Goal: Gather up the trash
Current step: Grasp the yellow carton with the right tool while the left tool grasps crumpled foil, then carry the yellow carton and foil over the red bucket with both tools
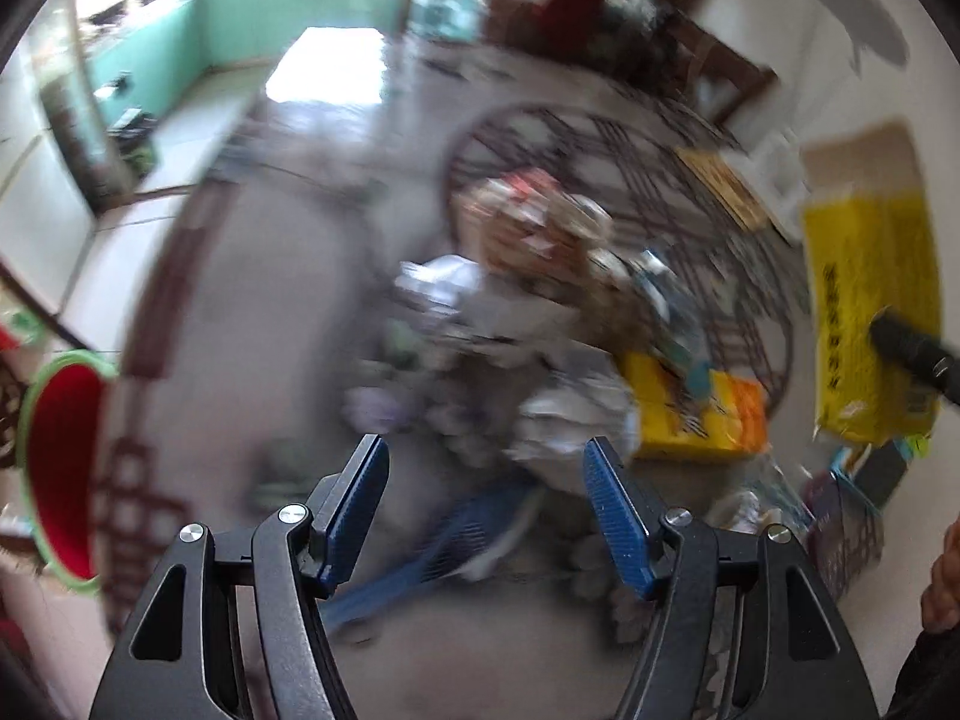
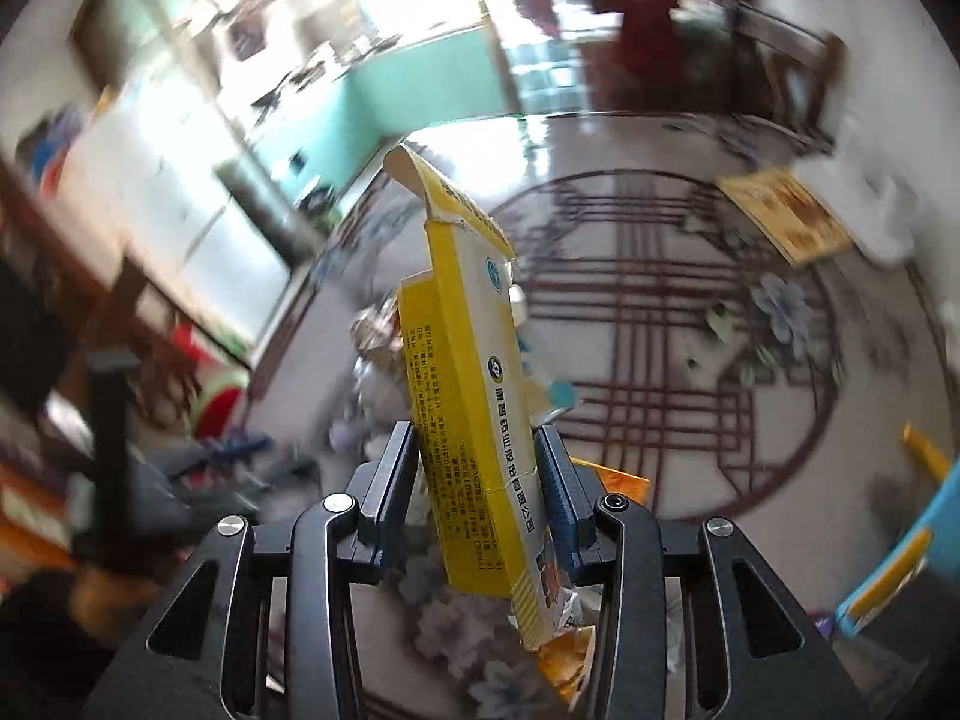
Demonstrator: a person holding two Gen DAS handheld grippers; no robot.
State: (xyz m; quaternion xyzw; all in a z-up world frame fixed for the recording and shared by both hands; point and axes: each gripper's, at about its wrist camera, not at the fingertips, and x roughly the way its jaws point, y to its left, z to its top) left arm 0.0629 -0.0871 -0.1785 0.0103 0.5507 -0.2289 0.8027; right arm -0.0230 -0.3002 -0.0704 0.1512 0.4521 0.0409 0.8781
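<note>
A blurred pile of trash (image 1: pixel 540 312), made of crumpled paper, wrappers and small boxes, lies on the patterned floor. My left gripper (image 1: pixel 485 443) hangs above the pile's near edge. Its blue pads (image 1: pixel 354 510) stand apart with nothing between them. My right gripper (image 2: pixel 474 431) is shut on a tall yellow carton (image 2: pixel 462 360) with torn flaps, held upright above the floor. In the left wrist view the same yellow carton (image 1: pixel 870 312) shows at the right edge, with a black finger (image 1: pixel 912 348) on it.
A red bin with a green rim (image 1: pixel 60 468) stands at the far left. A blue plastic tool (image 1: pixel 444 546) and a yellow-orange box (image 1: pixel 696 420) lie by the pile. A flat yellow packet (image 2: pixel 786 222) lies further off. A hand (image 1: pixel 942 576) shows at the right edge.
</note>
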